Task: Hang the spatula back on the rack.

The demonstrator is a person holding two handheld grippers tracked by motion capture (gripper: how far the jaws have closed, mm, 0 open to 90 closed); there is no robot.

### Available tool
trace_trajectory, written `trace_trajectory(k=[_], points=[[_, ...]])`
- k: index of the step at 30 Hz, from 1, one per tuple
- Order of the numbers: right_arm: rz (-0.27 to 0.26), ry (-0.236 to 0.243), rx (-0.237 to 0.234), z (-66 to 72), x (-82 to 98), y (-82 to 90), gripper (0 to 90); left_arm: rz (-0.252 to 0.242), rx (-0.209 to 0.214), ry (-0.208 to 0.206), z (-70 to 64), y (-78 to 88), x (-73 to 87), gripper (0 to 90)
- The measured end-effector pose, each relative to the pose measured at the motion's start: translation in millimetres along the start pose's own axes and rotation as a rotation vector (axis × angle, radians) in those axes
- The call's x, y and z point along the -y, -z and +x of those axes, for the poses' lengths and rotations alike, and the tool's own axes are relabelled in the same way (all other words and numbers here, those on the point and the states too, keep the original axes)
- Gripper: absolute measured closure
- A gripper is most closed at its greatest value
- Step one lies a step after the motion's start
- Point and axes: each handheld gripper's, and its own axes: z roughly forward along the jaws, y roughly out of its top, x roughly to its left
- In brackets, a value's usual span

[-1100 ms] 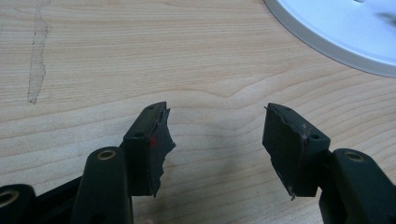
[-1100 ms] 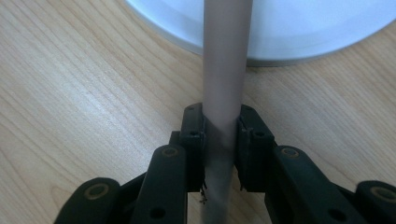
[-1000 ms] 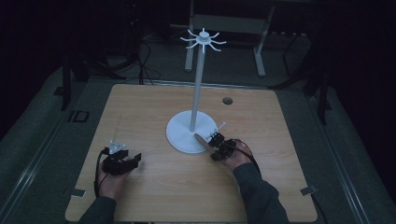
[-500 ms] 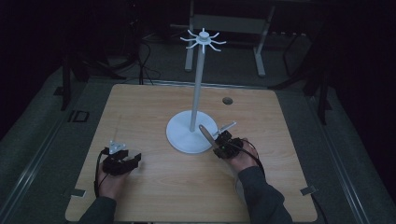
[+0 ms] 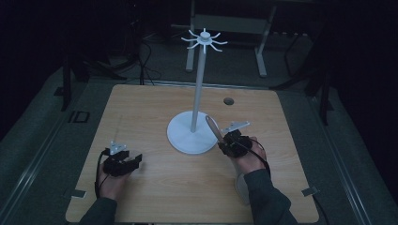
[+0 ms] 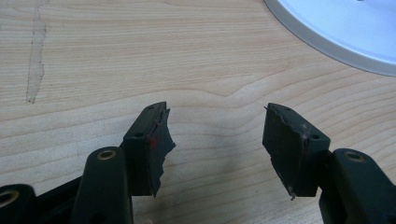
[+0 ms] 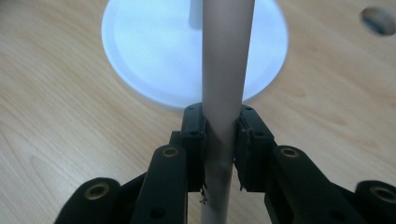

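we see a pale wooden table (image 5: 155, 187) with a visible grain and a small dark round hole (image 5: 228, 101) near its far edge. in the middle stands a white stand (image 5: 197, 93): a flat round base (image 5: 187, 138), a thin straight pole, and a crown of short curved hooks (image 5: 204, 40) at the top.

the thing in hand is a smooth, matt, beige handle (image 7: 224, 70), long and slightly flattened, broadening away from the grip. in the high view it sits just right of the stand's base, over the near right part of the table, tilted up and leaning to the far left.

our right gripper (image 7: 219, 140) is clamped on the handle, its black pads pressing it from both sides. the right hand (image 5: 248, 157) lies behind it with the forearm in a dark sleeve coming from the near edge.

our left gripper (image 6: 215, 140) rests low over bare wood at the near left, jaws apart with nothing between them, its torn rubber pads (image 6: 156, 149) ragged at the edges.
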Motion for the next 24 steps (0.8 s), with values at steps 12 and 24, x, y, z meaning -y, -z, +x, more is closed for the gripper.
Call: trace_trajectory(k=[12, 24], points=[[-0.159, -0.031, 0.031, -8.8, -4.8, 29.2, 75.2, 0.002, -0.001, -0.003, 0.3, 0.0, -0.1, 41.4], [-0.265, -0.076, 0.039, -14.2, -7.2, 43.2, 75.1, 0.0, 0.0, -0.001, 0.8, 0.3, -0.1, 41.3]])
